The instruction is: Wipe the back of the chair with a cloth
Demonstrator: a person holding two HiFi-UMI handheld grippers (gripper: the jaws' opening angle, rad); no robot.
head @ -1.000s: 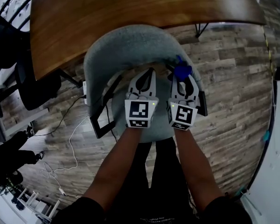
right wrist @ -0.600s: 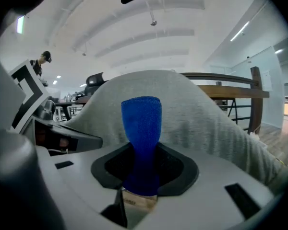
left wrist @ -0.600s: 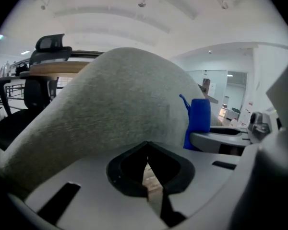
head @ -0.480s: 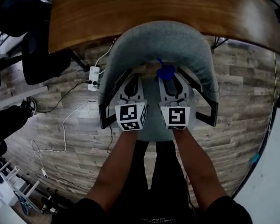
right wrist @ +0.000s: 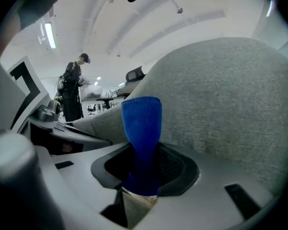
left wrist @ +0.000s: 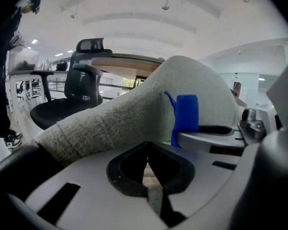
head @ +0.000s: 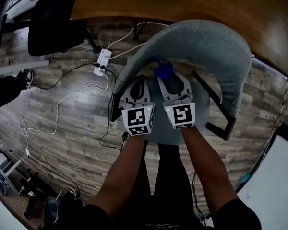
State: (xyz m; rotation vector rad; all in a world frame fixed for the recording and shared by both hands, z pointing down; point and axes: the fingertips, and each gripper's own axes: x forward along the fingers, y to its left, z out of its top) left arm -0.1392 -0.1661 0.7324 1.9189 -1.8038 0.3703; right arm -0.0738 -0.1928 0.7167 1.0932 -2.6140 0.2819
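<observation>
Now our right gripper pinches the blue cloth upright toward the chair back, ready to wipe — our left gripper, jaws together and empty, idles beside

Grey fabric shell chair at centre, its back towards the brown wooden table behind it. Left gripper and right gripper lie side by side above the seat, in front of the back. Blue cloth is between the right gripper's jaws, close before the back. White power strip lies on the wood-plank floor left of the chair, with the black office chair beyond it.
</observation>
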